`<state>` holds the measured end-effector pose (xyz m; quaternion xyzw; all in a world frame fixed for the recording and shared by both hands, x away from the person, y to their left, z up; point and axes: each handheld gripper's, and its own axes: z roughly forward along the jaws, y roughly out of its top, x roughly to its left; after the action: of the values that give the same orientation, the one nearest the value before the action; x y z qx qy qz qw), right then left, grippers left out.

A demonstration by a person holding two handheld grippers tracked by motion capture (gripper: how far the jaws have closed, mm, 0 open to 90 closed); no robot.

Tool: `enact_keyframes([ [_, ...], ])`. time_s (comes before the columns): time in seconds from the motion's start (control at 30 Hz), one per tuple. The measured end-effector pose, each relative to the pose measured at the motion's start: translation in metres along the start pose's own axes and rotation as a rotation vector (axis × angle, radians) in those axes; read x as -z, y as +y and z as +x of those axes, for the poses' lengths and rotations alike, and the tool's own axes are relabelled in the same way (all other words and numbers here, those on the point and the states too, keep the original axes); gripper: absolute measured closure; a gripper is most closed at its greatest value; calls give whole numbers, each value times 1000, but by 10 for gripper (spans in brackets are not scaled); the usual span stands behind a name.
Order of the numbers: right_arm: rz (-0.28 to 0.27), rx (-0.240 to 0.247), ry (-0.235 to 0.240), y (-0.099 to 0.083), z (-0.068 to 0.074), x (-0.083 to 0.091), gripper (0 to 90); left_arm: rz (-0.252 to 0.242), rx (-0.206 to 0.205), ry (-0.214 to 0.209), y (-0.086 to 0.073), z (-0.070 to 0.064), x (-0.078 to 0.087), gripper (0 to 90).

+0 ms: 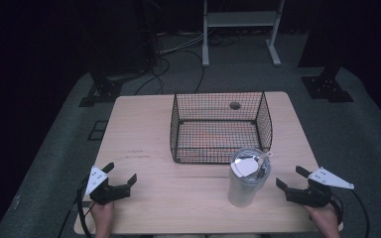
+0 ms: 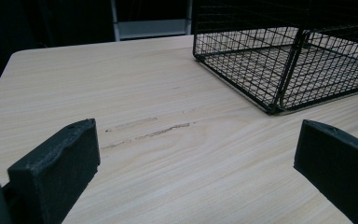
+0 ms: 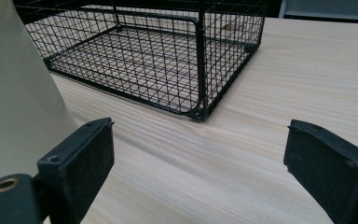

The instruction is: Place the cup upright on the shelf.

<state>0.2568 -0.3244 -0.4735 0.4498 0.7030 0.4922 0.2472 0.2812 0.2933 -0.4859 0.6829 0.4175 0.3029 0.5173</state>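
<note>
A pale tumbler with a clear lid stands upright near the table's front edge, just in front of the black wire basket. My right gripper rests open to the right of the tumbler, a short gap away; the tumbler's side looms at the left of the right gripper view. My left gripper is open at the front left, far from the tumbler, with bare wood between its jaws. The left gripper view has a corner of the basket at its upper right. The basket is empty.
The light wooden table has a small round hole behind the basket. Dark floor with cables and black stand feet surrounds it, and a white frame stands at the back. A faint scuff mark lies ahead of my left gripper.
</note>
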Motion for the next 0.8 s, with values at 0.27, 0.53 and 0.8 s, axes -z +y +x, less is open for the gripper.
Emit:
enact_keyframes([
  [0.27, 15, 35, 15, 7, 4, -1, 80, 0, -5, 1, 0, 0, 0, 0],
  [0.53, 26, 66, 49, 9, 13, 1, 79, -1, -9, -1, 0, -1, 0, 0],
  [0.8, 36, 104, 64, 14, 19, 4, 80, -1, -13, -1, 0, -1, 1, 0],
])
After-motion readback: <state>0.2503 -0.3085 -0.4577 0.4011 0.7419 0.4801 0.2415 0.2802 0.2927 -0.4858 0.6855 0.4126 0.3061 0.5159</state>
